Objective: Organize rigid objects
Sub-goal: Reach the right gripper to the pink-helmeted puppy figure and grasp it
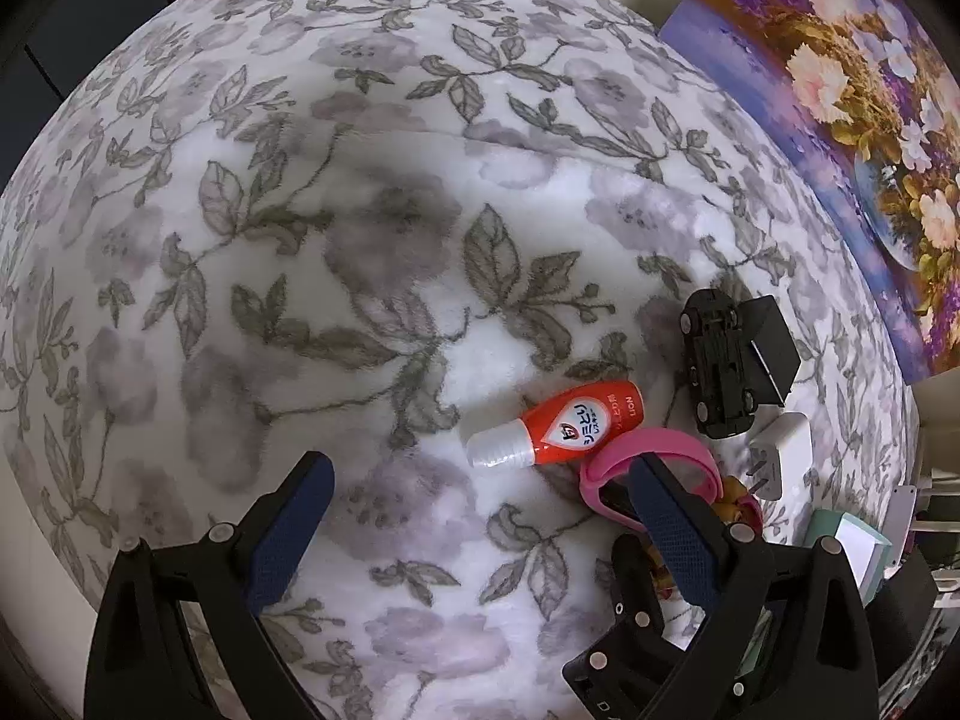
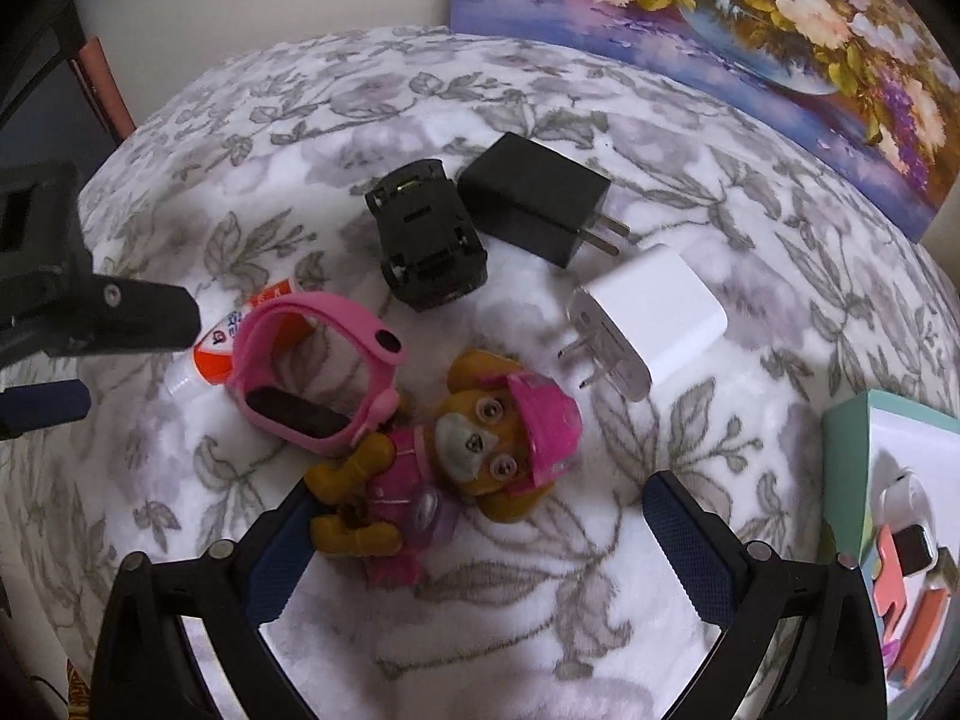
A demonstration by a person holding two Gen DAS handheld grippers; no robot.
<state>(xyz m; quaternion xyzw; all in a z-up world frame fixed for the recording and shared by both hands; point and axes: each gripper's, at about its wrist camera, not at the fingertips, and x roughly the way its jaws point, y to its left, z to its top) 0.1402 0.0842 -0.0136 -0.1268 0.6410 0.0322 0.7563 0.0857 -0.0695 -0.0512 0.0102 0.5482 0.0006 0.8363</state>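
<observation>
A cluster of small objects lies on a floral blanket. An orange bottle with a white cap lies next to a pink wristband; both show in the right wrist view, the bottle and the wristband. An upside-down black toy car, a black charger, a white charger and a toy dog in pink lie close by. My left gripper is open and empty just left of the bottle. My right gripper is open around the toy dog's body.
A flower painting leans against the wall at the back right. A teal box with small items stands at the right edge. The blanket's left half carries nothing. The left gripper's body shows in the right wrist view.
</observation>
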